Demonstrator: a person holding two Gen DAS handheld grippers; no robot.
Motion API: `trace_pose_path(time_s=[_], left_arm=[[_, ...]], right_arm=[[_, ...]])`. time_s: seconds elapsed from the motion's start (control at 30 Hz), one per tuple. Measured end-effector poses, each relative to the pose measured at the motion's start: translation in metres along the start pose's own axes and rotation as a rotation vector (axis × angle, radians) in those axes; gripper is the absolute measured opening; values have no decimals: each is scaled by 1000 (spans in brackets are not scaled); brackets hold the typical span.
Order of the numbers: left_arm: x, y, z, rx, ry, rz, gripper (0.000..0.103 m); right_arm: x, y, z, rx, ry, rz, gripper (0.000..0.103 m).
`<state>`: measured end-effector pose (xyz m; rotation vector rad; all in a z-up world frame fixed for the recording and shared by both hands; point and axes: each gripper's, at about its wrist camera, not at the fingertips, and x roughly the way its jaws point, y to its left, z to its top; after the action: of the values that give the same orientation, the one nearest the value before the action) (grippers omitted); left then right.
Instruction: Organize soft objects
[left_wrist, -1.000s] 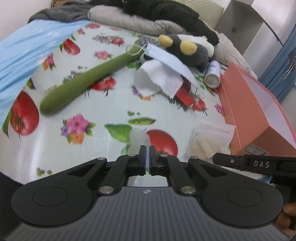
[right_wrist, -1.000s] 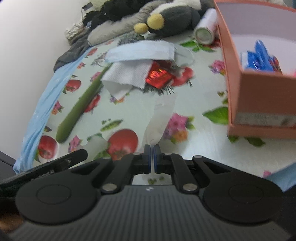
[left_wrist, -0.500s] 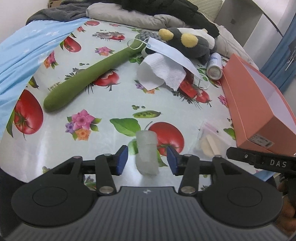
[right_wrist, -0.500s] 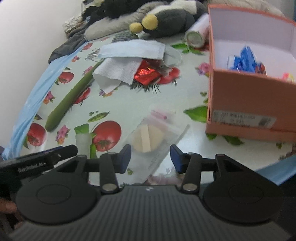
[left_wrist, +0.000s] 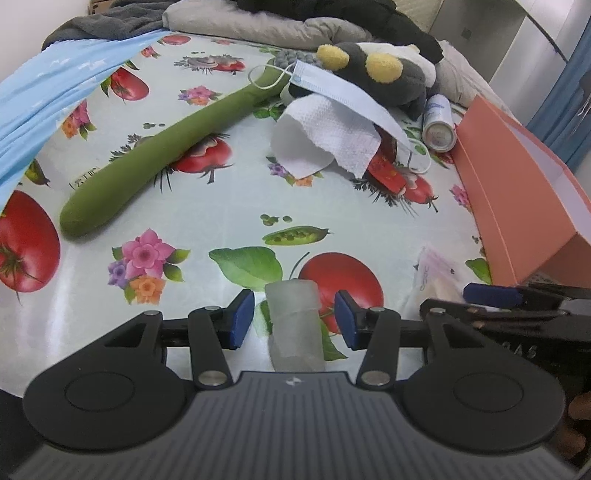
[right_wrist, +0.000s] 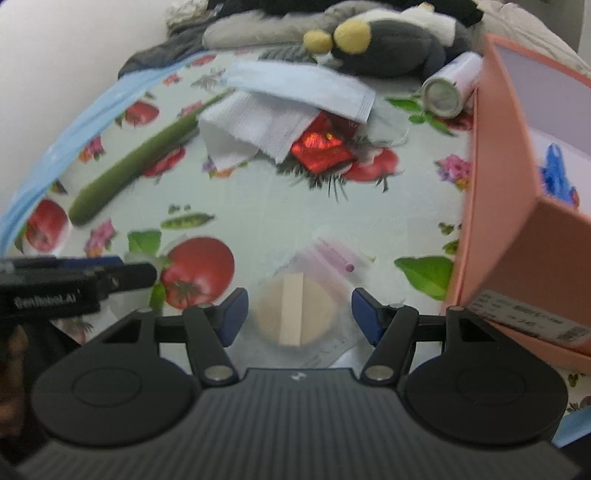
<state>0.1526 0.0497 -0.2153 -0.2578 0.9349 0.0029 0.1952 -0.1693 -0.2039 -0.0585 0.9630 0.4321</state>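
Below us, one translucent roll lies untouched between our parted left gripper; one bagged sponge lies between our widening right gripper.

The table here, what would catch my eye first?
Probably the bright tablecloth printed with tomatoes and flowers, and the long green plush lying across it. Behind sits a grey toy with yellow eyes. At the right stands a salmon box, open on top.
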Motion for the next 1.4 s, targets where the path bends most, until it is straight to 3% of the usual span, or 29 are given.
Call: trace_pose_path(time_s=[0.17,0.3,0.4,0.43,0.5,0.57,0.67,0.97,1.4], left_arm=[[7,-2,-3,3,2,8,50],[9,-5,-3,7,-7,26,36],[9,-4,-3,2,-12,20,31],[8,-4,-4,1,-14,20,30],[6,-3,-4,-3,-20,17,27],[4,-4,-5,-3,-26,18,26],[-1,-4,-5,-11,-38,12,24],[-30,-11,2,-25,-85,-25,23],[-100,-54,32,19,-200,-119,23]], right_arm=[[7,5,-7,-57,14,-3,76],[10,14,-12,-124,33,-6,76],[12,17,-13,-147,35,-20,63],[11,17,-13,-145,33,-26,54],[9,16,-12,-143,27,-33,50],[7,14,-11,-135,27,-31,34],[4,14,-10,-124,17,-37,24],[-22,16,-5,-89,-41,-54,22],[-106,25,15,-50,-204,-54,22]])
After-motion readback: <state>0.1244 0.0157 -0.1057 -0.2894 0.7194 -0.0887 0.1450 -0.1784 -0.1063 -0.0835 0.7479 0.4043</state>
